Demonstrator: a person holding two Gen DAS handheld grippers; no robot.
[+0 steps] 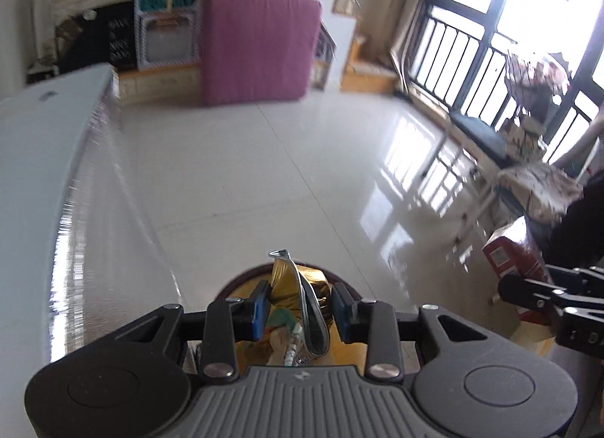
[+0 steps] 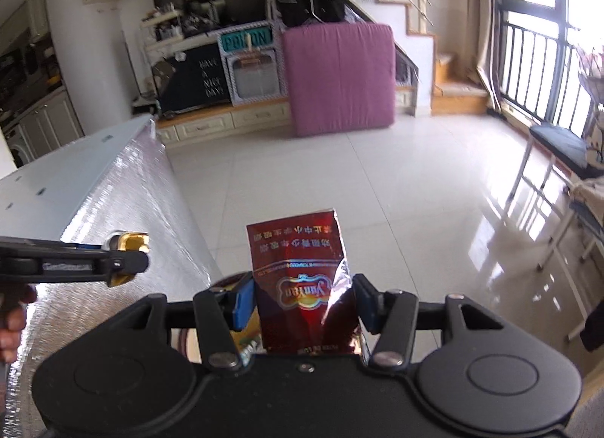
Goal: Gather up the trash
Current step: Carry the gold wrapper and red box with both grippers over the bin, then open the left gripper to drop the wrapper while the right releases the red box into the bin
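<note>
My left gripper (image 1: 300,304) is shut on a crumpled gold foil wrapper (image 1: 290,283) with a grey strip across it, held above a round dark-rimmed bin (image 1: 241,279) that holds other scraps. My right gripper (image 2: 302,300) is shut on a flattened dark red cigarette pack (image 2: 302,279), upside down, also over the bin's rim (image 2: 226,283). The left gripper with its gold wrapper (image 2: 130,245) shows at the left of the right wrist view. The right gripper's body (image 1: 558,298) and the red pack (image 1: 509,253) show at the right of the left wrist view.
A long white foil-sided box (image 2: 94,192) lies to the left. Glossy white floor tiles (image 1: 264,174) stretch ahead to a purple mattress (image 2: 339,79) leaning on a TV cabinet. A railed window (image 2: 536,60) and a cluttered rack (image 1: 536,181) are on the right.
</note>
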